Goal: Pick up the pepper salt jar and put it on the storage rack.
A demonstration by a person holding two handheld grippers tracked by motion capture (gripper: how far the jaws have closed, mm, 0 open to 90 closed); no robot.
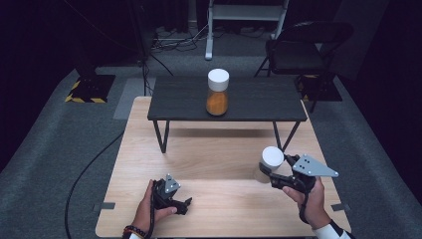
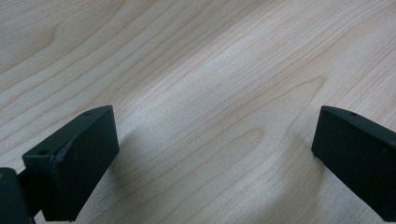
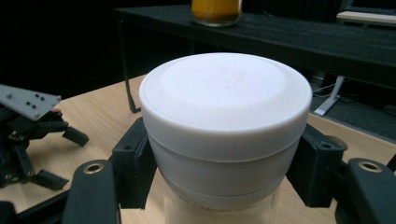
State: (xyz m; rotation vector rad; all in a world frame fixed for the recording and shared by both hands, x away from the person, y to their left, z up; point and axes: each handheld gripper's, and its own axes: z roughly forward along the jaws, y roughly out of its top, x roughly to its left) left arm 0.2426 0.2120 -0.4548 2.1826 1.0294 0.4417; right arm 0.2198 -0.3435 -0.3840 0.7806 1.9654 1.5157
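My right gripper point(image 1: 267, 170) is shut on a clear jar point(image 1: 270, 159) with a white lid and pale contents, at the right of the wooden table point(image 1: 214, 149). In the right gripper view its jaws press the sides of the jar's lid point(image 3: 224, 107). I cannot tell whether the jar rests on the table or hangs just above it. My left gripper point(image 1: 183, 203) lies low over the table's front left, open, with bare wood between its jaws point(image 2: 215, 158). It also appears at the left of the right gripper view point(image 3: 28, 135).
A low black shelf point(image 1: 179, 102) on thin legs stands across the back of the table. On it is a second white-lidded jar point(image 1: 217, 94) with orange contents point(image 3: 216, 11). A black chair point(image 1: 303, 50) and cables lie on the floor beyond.
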